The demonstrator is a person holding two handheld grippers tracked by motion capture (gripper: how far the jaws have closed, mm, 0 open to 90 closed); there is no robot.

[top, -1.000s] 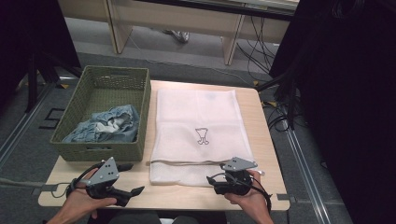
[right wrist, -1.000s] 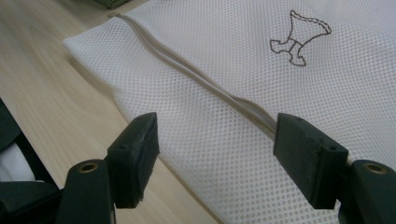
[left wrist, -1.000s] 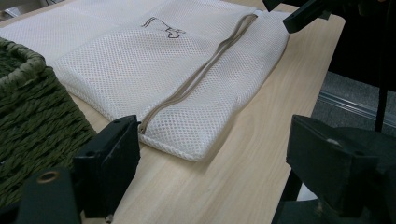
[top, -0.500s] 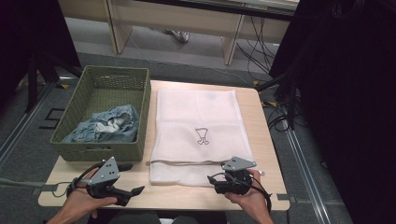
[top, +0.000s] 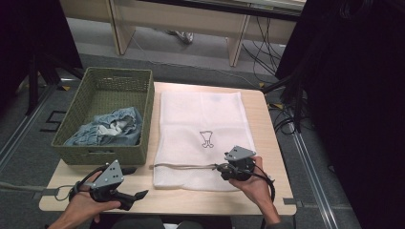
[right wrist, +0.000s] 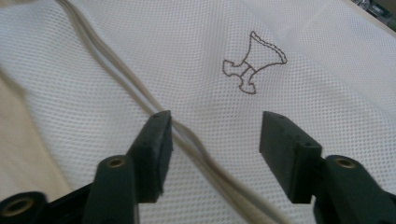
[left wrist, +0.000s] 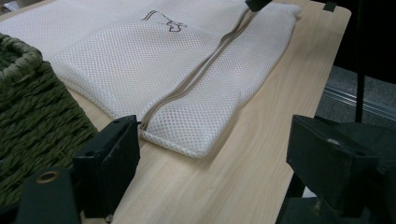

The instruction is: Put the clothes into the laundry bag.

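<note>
White mesh laundry bag [top: 203, 138] lies flat on the wooden table [top: 267, 200], just beside the woven basket [top: 102, 119] of denim. It looks light, limp and snag-prone (best taken at the zipper [right wrist: 140, 100], I judge). The right gripper [top: 220, 169] is low over that zipper, wrist level; its jaws have just been closing, nothing pinched yet as far as I can tell. The left gripper [top: 138, 195] rests open near the table's front edge.
</note>
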